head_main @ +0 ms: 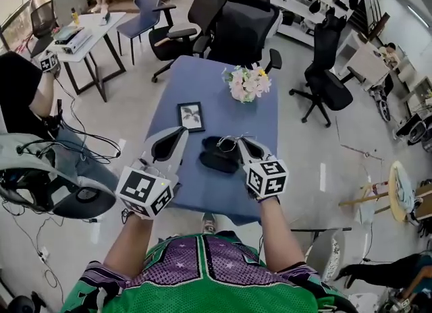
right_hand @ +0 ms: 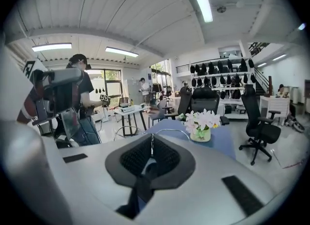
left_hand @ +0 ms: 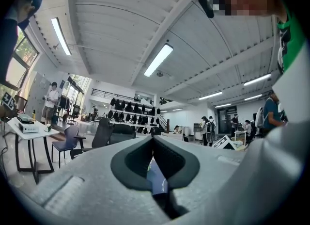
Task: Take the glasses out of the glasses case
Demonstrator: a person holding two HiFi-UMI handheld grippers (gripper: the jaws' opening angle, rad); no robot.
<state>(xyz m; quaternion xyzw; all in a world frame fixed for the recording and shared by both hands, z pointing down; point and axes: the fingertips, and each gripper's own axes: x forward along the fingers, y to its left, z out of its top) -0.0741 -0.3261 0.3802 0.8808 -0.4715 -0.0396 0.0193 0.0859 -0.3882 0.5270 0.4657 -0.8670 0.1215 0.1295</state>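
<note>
The black glasses case lies open on the blue table, near its front edge. My right gripper hovers at the case's right end, shut on the thin wire-framed glasses. In the right gripper view the jaws meet and the glasses' wire rim arcs out past their tips, with a dark strip caught between the pads. My left gripper is left of the case, apart from it, jaws closed with nothing in them.
A small framed picture lies just beyond the case. A pot of flowers stands at the table's far right. Office chairs crowd the far end. A person sits left of the table by a white desk.
</note>
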